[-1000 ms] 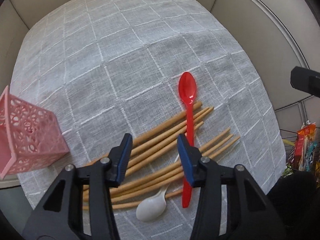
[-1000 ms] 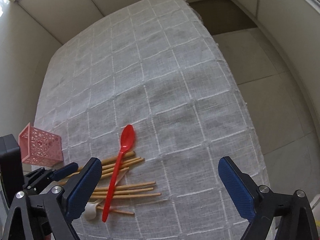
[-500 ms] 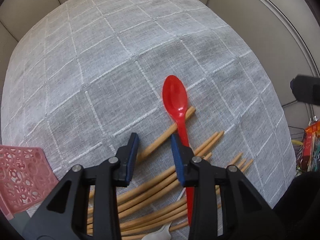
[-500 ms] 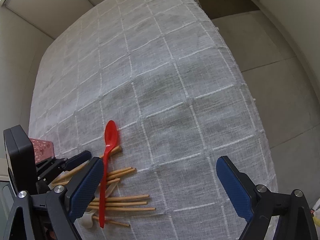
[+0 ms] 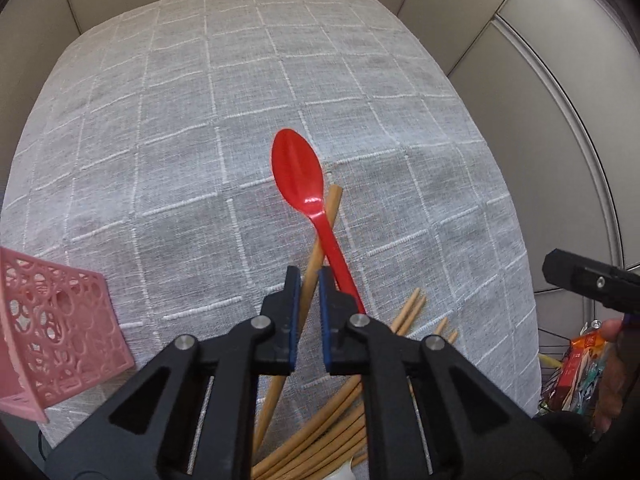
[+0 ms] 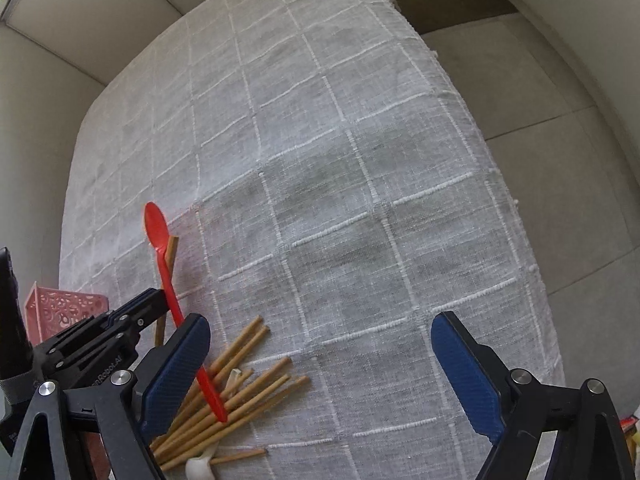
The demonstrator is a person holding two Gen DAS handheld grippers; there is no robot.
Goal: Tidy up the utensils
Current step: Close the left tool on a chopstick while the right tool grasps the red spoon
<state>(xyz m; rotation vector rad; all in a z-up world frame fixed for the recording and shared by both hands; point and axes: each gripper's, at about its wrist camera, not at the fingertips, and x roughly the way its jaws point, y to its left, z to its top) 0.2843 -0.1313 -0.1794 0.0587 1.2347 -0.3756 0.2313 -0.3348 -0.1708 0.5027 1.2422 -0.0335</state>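
Left wrist view shows my left gripper point(image 5: 309, 288) pinching one chopstick point(image 5: 323, 234) beside the red spoon point(image 5: 306, 184), so I lift it straight, clear of the spoon, toward the pink basket point(image 5: 56, 332) at near left, while my right gripper point(image 6: 320, 364) hangs open.

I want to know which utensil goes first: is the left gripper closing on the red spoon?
No, the left gripper brackets a single chopstick, with the red spoon just outside it.

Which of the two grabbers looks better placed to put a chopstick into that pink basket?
Left. The left gripper has its jaws nearly shut around one chopstick, with the pink basket close beside it. The right gripper is wide open and holds nothing.
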